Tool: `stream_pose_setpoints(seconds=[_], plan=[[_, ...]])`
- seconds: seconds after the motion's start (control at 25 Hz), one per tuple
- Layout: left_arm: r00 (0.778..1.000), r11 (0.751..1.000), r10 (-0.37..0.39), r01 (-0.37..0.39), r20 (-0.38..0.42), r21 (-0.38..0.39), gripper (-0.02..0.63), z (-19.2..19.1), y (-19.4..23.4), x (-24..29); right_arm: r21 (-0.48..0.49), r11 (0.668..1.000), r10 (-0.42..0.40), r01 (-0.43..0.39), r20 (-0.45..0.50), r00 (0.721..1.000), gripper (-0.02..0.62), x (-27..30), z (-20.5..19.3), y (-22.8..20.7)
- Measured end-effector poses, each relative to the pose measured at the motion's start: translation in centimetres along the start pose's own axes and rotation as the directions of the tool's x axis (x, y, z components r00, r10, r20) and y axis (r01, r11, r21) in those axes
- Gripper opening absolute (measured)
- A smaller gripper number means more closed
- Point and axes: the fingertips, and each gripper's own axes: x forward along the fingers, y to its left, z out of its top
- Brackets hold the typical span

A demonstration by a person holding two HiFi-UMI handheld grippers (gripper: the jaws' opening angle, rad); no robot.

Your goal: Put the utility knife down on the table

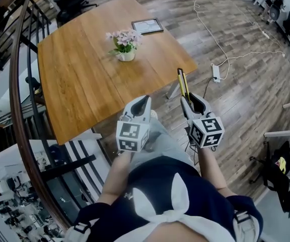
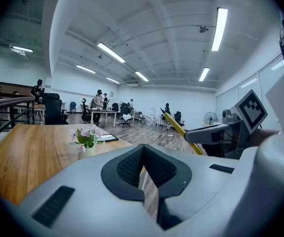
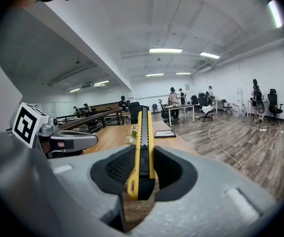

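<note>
Head view: the right gripper (image 1: pixel 191 104) holds the yellow-and-black plastic utility knife (image 1: pixel 183 82) pointing 12 o'clock, in the air by the light wooden table (image 1: pixel 79 79), which is off at 10 o'clock, so it's not down yet.

Left gripper view: the left gripper (image 2: pixel 144 169) has its jaws together with nothing in them, probably just a spare hand.

Right gripper view: the pads squeeze the knife's butt end, so I'd guess it's steady.

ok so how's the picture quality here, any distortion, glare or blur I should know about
Head view: evenly lit, wide-angle bend, table sharp. Left gripper view: ceiling lights blow out white, corners black. Right gripper view: utility knife crisp, nearest foreground soft, corners black.
</note>
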Motion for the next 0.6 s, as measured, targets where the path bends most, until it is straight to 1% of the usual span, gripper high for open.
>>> stream_pose_setpoints(seconds=[0.24,0.44,0.6], plan=[[1.000,1.000,-0.008,0.008,-0.004,0.004,0.017,1.1,1.9,2.0,-0.011,1.000,0.011,-0.011,0.019,1.000,0.115,3.3,2.2,-0.9],[1.000,1.000,0.011,-0.011,0.002,0.001,0.017,1.7,4.1,3.8,-0.022,0.999,0.033,-0.032,0.025,0.999,0.115,6.3,3.7,-1.4],[1.000,1.000,0.014,-0.014,-0.007,0.005,0.017,2.3,5.6,5.6,-0.020,0.999,0.040,-0.039,0.031,0.999,0.115,8.6,4.9,-2.3]])
